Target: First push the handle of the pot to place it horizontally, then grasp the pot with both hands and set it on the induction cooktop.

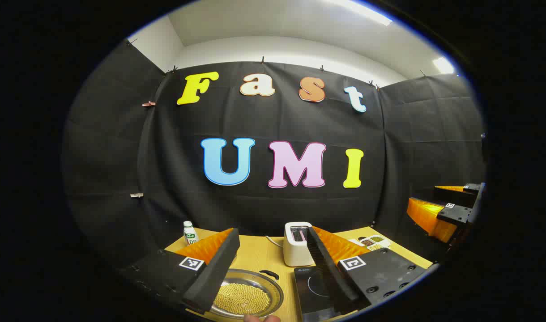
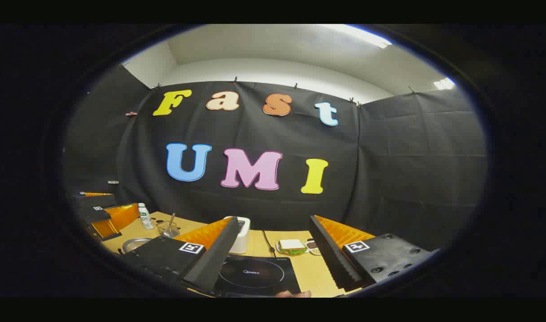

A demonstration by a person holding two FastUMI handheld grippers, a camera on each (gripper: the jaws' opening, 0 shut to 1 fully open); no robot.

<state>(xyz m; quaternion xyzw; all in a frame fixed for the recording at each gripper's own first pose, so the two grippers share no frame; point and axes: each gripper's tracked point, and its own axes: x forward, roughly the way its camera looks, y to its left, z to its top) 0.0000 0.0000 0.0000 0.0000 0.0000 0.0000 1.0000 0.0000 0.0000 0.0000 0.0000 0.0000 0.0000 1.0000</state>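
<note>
**Both hand-held grippers raised and spread wide, pot off the cooktop**

Left hand-held gripper: fingers spread wide, nothing between them, held above the near edge of the surface. Below its left finger lies the pot, a shallow metal pan filled with small yellowish grains. A dark handle sits at the pot's far rim. Just right of the pot, under the right finger, is the induction cooktop, dark glass with a ring mark; pot and cooktop lie side by side, the pot not on it. Ahead, between the fingers, stands a white toaster. Far left ahead, a small white bottle. Ahead to the right, a divided dish of grains. The other gripper shows off at the right edge.

Right hand-held gripper: also wide apart and empty. In the right gripper view the cooktop lies directly below, between the fingers, with its whole ring visible. The pot is only a sliver of rim, far to the left. This view adds a glass with a utensil near the bottle, and a sandwich on a plate ahead beyond the cooktop. The toaster is partly hidden behind the left finger.

A fingertip pokes in at the bottom edge of the left gripper view.
</note>
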